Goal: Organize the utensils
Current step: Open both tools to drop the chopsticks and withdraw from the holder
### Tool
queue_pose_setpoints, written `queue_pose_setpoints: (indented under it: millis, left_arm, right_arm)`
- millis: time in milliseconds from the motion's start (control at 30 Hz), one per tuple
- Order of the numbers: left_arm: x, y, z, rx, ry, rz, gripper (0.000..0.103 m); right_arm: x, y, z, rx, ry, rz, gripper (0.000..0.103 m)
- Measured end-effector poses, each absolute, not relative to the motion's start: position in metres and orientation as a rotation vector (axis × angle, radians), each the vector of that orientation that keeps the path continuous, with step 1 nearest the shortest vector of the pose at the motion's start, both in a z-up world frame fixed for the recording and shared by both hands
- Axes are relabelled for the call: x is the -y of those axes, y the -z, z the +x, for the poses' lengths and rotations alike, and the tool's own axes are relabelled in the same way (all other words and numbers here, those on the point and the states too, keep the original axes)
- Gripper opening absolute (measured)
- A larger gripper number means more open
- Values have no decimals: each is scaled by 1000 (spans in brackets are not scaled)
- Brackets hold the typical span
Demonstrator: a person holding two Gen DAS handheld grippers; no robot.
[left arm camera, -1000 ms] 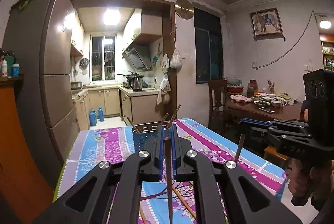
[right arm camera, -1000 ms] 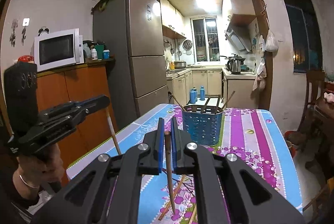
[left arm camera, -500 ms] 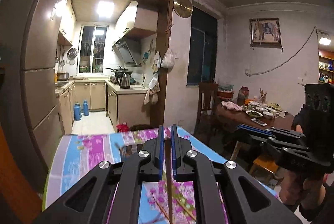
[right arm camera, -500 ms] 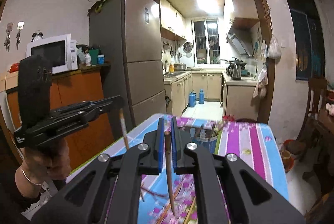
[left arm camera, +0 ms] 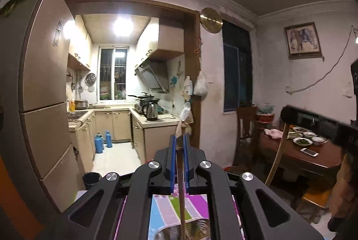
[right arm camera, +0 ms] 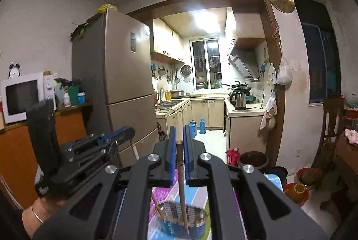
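Observation:
My left gripper (left arm camera: 179,137) is shut on a brown wooden chopstick (left arm camera: 181,199) that hangs tip down over the mesh rim of the utensil basket (left arm camera: 190,232). My right gripper (right arm camera: 179,130) is shut on a second chopstick (right arm camera: 182,186), whose tip hangs in front of the blue basket (right arm camera: 197,227); whether it is inside I cannot tell. Another chopstick (right arm camera: 156,203) leans in that basket. Each gripper shows in the other's view, the left gripper (right arm camera: 125,132) at left and the right gripper (left arm camera: 288,114) at right. The basket stands on a striped tablecloth (right arm camera: 197,193).
A tall fridge (right arm camera: 125,83) stands at the left by the kitchen doorway. A microwave (right arm camera: 22,97) sits on an orange cabinet. A wooden dining table (left arm camera: 313,157) with dishes and a chair (left arm camera: 246,128) stand at the right. Jars and pots (right arm camera: 252,158) sit on the floor.
Both grippers have risen and moved forward along the table, each still holding its chopstick. The basket, earlier ahead on the table, is now right beneath the fingertips.

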State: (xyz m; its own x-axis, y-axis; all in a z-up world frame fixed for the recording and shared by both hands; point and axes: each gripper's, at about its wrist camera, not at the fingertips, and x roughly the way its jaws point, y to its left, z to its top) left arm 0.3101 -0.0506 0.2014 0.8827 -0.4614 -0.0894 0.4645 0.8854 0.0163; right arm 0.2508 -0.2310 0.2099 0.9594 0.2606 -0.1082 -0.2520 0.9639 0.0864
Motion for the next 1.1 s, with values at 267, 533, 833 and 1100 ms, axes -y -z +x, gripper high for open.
queue_pose_setpoints:
  millis: [267,533,833,1100]
  left_arm:
    - [53,-174,358,-137,476,13,7]
    - [60,-120,383,-217,473,46,8]
    - [52,-102,390,-259,427,33,8]
    - [23,-149,331,-126,390,28,8]
  right_arm:
    - [231,-177,312,-192,-240,89,5]
    - [221,-115,344,-293,-240,62,5]
    - [219,-108,337,-294,-219,38,27]
    - [242,-149,271,-174,-211,-1,27]
